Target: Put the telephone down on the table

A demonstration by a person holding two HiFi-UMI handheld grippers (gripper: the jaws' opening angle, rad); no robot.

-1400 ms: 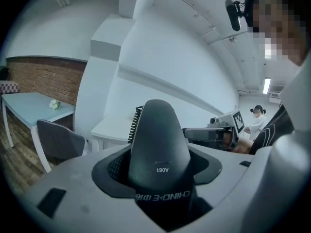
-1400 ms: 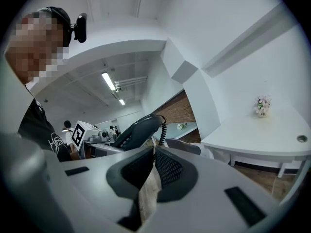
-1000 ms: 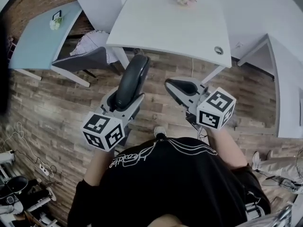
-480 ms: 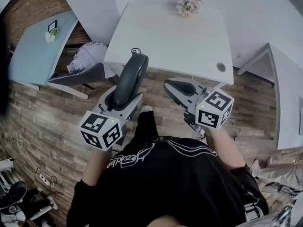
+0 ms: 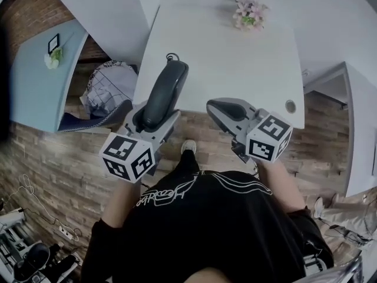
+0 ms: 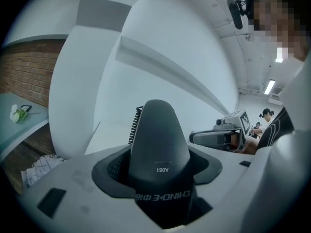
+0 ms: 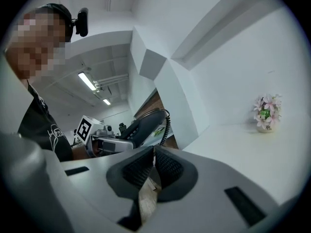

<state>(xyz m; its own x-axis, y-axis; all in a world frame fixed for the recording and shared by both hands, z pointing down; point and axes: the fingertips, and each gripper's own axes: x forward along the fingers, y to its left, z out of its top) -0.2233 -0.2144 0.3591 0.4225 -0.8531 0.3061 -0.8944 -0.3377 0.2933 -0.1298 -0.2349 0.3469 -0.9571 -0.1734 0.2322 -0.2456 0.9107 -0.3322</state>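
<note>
The black telephone handset (image 5: 162,93) stands tilted in my left gripper (image 5: 154,109), whose jaws are shut on its lower part. Its upper end and coiled cord (image 5: 172,56) reach over the near left edge of the white table (image 5: 224,58). In the left gripper view the handset (image 6: 158,135) fills the gap between the pads. My right gripper (image 5: 227,109) hovers just short of the table's near edge, shut and empty. In the right gripper view its pads (image 7: 167,166) meet, and the handset (image 7: 146,125) shows to the left.
A small pot of pink flowers (image 5: 250,13) stands at the table's far side. A cable hole (image 5: 290,106) sits in the near right corner. A chair with a checked cloth (image 5: 106,96) and a light blue table (image 5: 32,81) are at the left. White walls lie beyond.
The table has come closer as the person stepped forward. The handset's upper end, first over the floor, now reaches over the table's near edge. Both grippers keep their states.
</note>
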